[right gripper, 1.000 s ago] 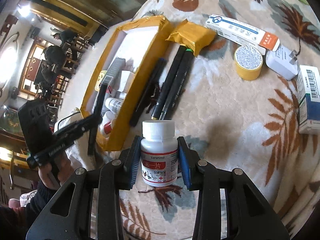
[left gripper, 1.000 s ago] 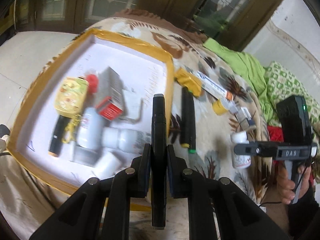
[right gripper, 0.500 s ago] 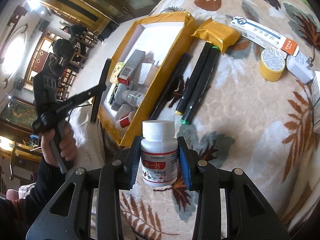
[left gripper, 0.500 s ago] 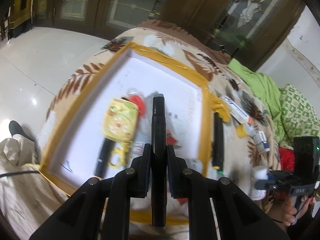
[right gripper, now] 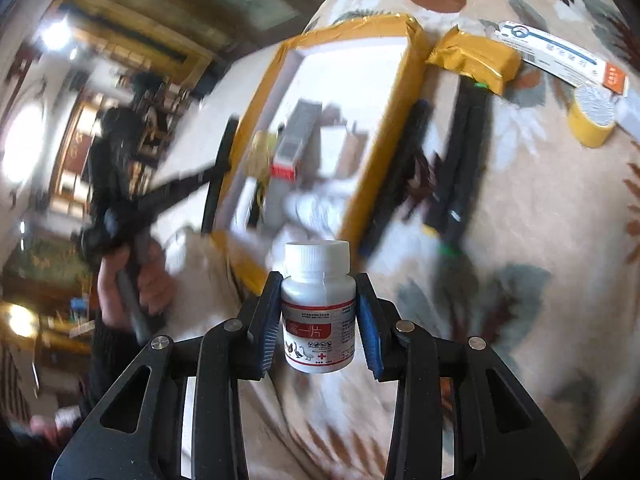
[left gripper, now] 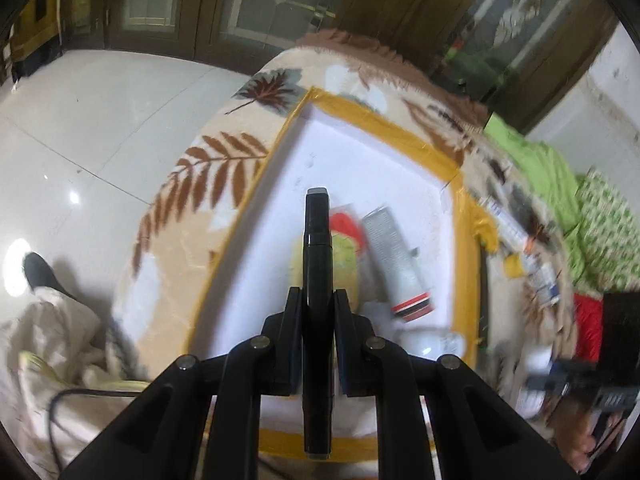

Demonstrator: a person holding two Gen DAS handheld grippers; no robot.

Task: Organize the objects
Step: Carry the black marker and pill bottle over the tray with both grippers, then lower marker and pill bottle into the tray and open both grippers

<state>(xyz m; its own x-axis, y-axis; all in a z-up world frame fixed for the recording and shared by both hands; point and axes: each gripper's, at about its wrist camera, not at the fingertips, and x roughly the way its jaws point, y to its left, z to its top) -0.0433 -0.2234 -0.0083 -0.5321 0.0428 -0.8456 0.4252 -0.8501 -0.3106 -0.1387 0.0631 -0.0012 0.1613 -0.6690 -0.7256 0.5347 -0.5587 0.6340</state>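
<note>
Over the yellow-taped tray (left gripper: 384, 124) on the leaf-print blanket (right gripper: 540, 240), the left gripper (left gripper: 318, 312) clamps a black marker (left gripper: 317, 264). The right gripper (right gripper: 318, 316) pinches a white pill bottle (right gripper: 318, 312) beside the tray.

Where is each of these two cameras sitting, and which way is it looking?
Left wrist: sits on the left gripper, looking down along its fingers, shut on a black marker, over the yellow-edged box; the far hand is blurred at lower right.
Right wrist: sits on the right gripper, holding a white pill bottle, facing the leaf-patterned blanket; the person's left hand shows.
Shared: the box, its contents, and each other's gripper.
</note>
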